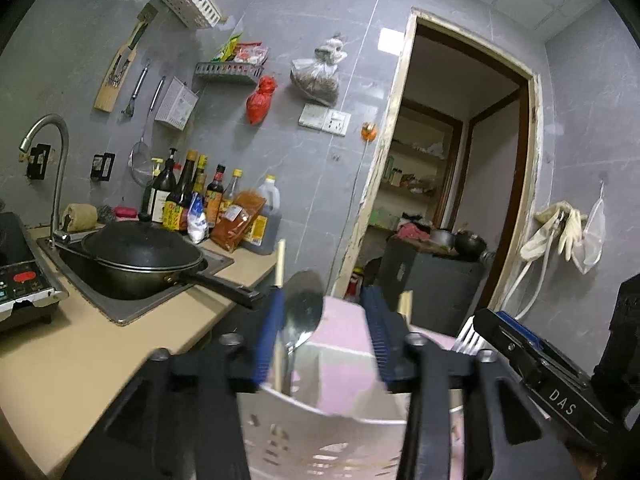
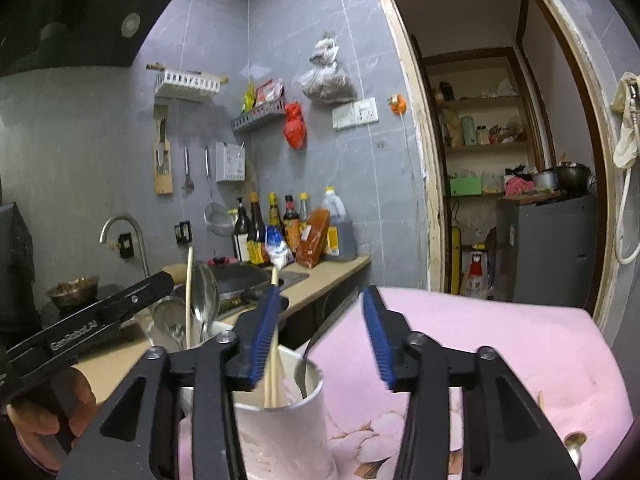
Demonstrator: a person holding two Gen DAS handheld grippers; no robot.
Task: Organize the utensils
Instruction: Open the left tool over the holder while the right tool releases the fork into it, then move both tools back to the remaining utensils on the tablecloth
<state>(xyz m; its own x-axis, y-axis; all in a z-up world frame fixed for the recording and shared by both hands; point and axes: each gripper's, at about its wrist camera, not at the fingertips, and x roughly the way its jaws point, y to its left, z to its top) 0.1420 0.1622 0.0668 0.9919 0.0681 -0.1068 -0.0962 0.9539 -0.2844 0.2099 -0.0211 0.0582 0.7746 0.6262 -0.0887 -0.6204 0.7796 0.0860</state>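
1. Spoon (image 1: pixel 301 320) stands bowl-up in the white holder (image 1: pixel 320 440), just inside its near-left rim; a chopstick (image 1: pixel 280 264) stands beside it; fork tines (image 1: pixel 470 338) show at the holder's right side; the holder sits on a pink cloth (image 2: pixel 500 352).
2. Right wrist view: chopsticks (image 2: pixel 274 364) and a second spoon (image 2: pixel 316 344) lean in the nearer white cup (image 2: pixel 288 432); more spoons (image 2: pixel 206 292) sit in the cup behind it.
3. Left gripper (image 1: pixel 320 336): jaws apart, nothing clamped; the spoon sits between the blue pads (image 1: pixel 266 336), closer to the left one, no pressing seen.
4. Right gripper (image 2: pixel 324 336): jaws apart, nothing held; the chopsticks run just beside its left pad; contact unclear.
5. Step judged: both utensils look dropped off, so it is release and pull clear.
6. Do it well: keep jaws wide; lift straight up along the handles, not sideways, so pads don't snag the spoon bowl or chopstick tips.
7. Risk: the cups look light and top-heavy; a sideways drag could tip one.
8. One loose spoon (image 2: pixel 574 446) lies on the cloth at lower right; probably next.
9. Counter (image 1: pixel 80 344) and sink with pan (image 1: pixel 144 258) are well apart to the left; no concern.
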